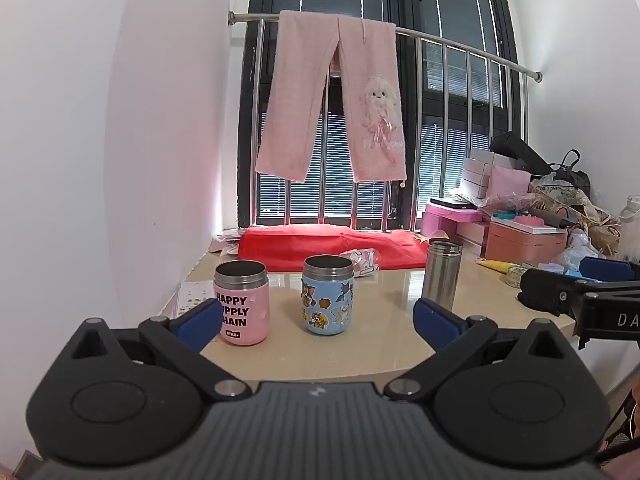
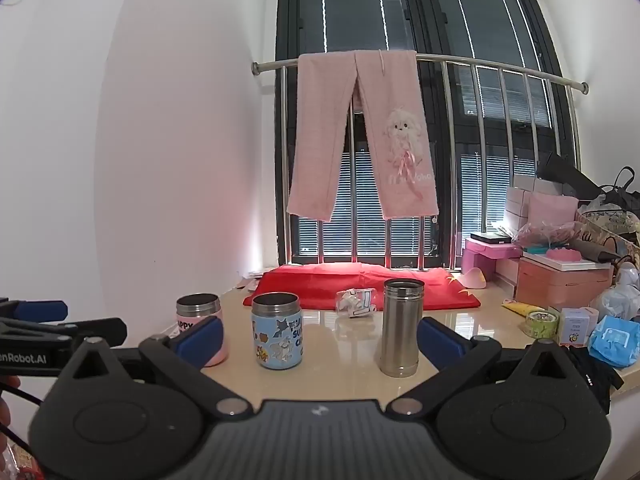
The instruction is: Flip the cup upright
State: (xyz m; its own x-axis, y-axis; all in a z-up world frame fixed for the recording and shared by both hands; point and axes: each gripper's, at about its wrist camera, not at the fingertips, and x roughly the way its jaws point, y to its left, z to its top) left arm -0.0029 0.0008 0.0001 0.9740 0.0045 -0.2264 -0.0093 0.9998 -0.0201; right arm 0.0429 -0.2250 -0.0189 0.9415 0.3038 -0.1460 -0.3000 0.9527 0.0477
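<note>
Three cups standing mouth-up on the glossy table [image 1: 384, 344]: pink cup [image 1: 241, 303] at ten o'clock from the left tool [image 1: 316, 320], blue cartoon cup [image 1: 328, 295] dead ahead at twelve, tall steel cup [image 1: 441, 276] at one o'clock. Seen from the right tool [image 2: 320, 340], same row: pink cup [image 2: 199, 328] at ten o'clock, blue cartoon cup [image 2: 276, 331] at eleven, steel cup [image 2: 401, 327] at one. Both tools spread wide, blue pads apart, holding nothing, well short of the cups. No cup visibly lying down or inverted, so task judged done or nearly so. Likely rigid metal walls, light when empty, smooth and prone to slipping on the bare steel; printed sleeves on the two short cups probably grippier. Best hold judged across the mid-body, below the rim. Pink trousers [image 1: 332, 96] draped over the window rail at twelve, red cloth [image 1: 332, 246] beneath, clutter of boxes [image 1: 524, 236] at two o'clock.
</note>
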